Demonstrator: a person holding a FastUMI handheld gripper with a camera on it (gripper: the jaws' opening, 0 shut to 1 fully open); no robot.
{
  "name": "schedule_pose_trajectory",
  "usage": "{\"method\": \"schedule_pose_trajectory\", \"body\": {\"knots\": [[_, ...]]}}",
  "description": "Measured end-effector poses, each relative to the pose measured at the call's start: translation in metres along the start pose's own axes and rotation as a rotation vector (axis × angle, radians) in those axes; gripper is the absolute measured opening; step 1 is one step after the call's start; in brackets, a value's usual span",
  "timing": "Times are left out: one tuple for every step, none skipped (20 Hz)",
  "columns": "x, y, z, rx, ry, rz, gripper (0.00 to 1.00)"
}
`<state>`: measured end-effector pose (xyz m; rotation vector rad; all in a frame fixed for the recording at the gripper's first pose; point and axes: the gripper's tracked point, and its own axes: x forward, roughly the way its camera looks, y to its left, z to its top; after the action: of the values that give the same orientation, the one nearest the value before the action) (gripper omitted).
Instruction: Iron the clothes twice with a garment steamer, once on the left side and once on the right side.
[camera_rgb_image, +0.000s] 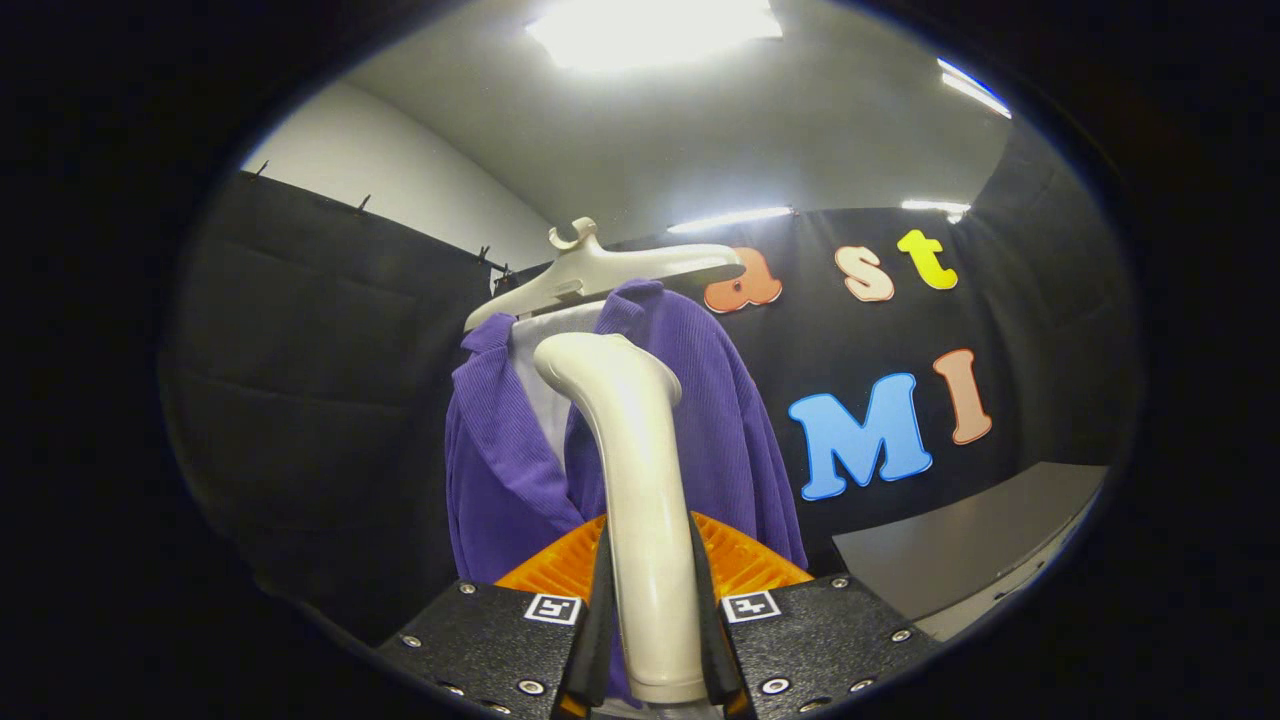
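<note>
A white garment steamer (632, 470) stands upright between my fingers, its handle clamped on both sides and its curved head up near the collar of the garment. My gripper (648, 600) is shut on that handle. Just beyond the steamer hangs a purple corduroy shirt (720, 430) over a white inner layer, on a cream plastic hanger (590, 275). The steamer head sits in front of the shirt's middle, near the open neckline; whether it touches the fabric I cannot tell. The steamer hides the shirt's centre strip.
Black cloth walls close in behind and to the left of the shirt. A grey table top (960, 545) lies to the right, below the shirt. Bright ceiling lights (650, 30) glare overhead.
</note>
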<state>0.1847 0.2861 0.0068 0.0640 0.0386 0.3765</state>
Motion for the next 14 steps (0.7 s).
{"method": "schedule_pose_trajectory", "body": {"knots": [[0.000, -0.001, -0.007, -0.008, 0.010, -0.009, 0.36], [0.001, -0.003, -0.014, -0.012, 0.024, -0.017, 0.36], [0.000, -0.004, -0.022, -0.013, 0.040, -0.021, 0.36], [-0.003, -0.005, -0.032, -0.012, 0.059, -0.025, 0.36], [-0.006, -0.006, -0.039, -0.013, 0.074, -0.029, 0.37], [-0.011, -0.007, -0.046, -0.015, 0.085, -0.032, 0.36], [-0.016, -0.009, -0.055, -0.019, 0.097, -0.035, 0.36], [-0.021, -0.009, -0.063, -0.020, 0.108, -0.036, 0.36], [-0.026, -0.010, -0.071, -0.020, 0.122, -0.036, 0.37], [-0.031, -0.012, -0.081, -0.019, 0.139, -0.039, 0.37], [-0.036, -0.015, -0.092, -0.017, 0.157, -0.045, 0.37], [-0.040, -0.017, -0.102, -0.013, 0.177, -0.051, 0.37], [-0.045, -0.019, -0.113, -0.009, 0.197, -0.057, 0.37], [-0.050, -0.021, -0.122, -0.008, 0.213, -0.065, 0.37]]}}
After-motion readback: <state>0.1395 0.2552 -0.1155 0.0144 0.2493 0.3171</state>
